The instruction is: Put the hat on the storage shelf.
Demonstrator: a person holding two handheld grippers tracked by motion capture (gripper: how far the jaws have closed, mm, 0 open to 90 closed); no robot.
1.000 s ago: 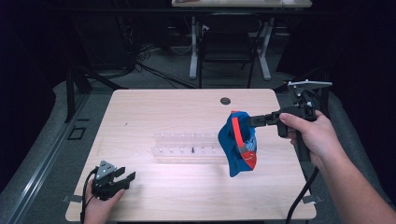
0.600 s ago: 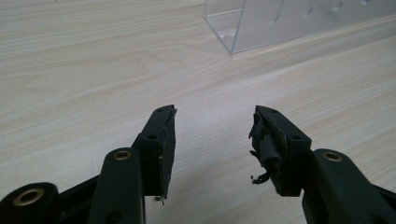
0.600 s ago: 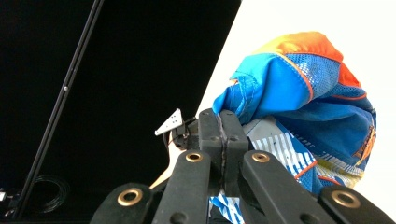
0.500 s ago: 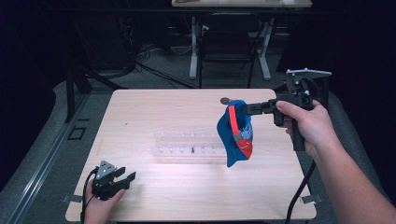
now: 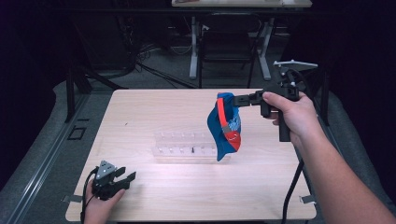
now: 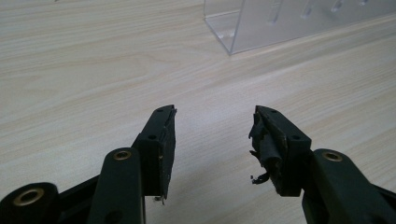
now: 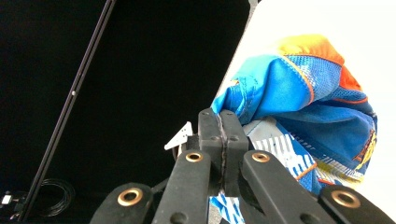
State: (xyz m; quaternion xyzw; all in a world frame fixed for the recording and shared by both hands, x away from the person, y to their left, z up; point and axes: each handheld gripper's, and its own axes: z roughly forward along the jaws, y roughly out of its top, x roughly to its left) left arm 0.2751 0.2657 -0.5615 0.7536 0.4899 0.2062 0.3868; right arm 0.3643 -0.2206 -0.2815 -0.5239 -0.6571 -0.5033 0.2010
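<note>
A blue cap (image 5: 225,127) is held pinched in the right gripper (image 5: 239,100) above the desk (image 5: 149,107); the left gripper (image 5: 122,179), jaws apart, is rested at the near left corner.

I can read no words or numbers anywhere. The blue and orange cloth (image 7: 299,102) in my right gripper (image 7: 223,119) carries white printing, but it is creased and too blurred to make out.
</note>
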